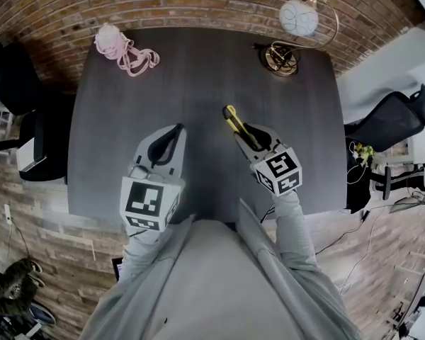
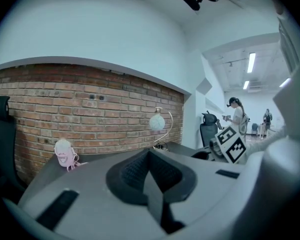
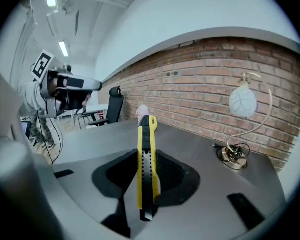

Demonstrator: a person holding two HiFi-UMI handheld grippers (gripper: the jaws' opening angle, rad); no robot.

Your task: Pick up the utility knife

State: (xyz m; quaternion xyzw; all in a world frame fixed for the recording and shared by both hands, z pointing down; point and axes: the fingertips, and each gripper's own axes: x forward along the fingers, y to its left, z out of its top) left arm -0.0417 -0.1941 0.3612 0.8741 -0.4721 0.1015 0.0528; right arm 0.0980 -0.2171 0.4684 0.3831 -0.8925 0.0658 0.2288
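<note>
My right gripper (image 1: pixel 239 129) is clamped on the yellow utility knife (image 1: pixel 233 119), which sits lengthwise between the pads with its front end sticking out past the jaws, clear of the dark table (image 1: pixel 198 69). My left gripper (image 1: pixel 172 137) hovers beside it, jaws together and empty. A globe lamp (image 1: pixel 297 18) and a pink pouch (image 1: pixel 113 42) are at the far edge.

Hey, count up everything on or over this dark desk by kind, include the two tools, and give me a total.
Tools: 2, the left tool, shut and empty, and the right tool, shut on the knife
Knife: 1, yellow and black
Lamp: 1
Pink pouch: 1
Total: 5
</note>
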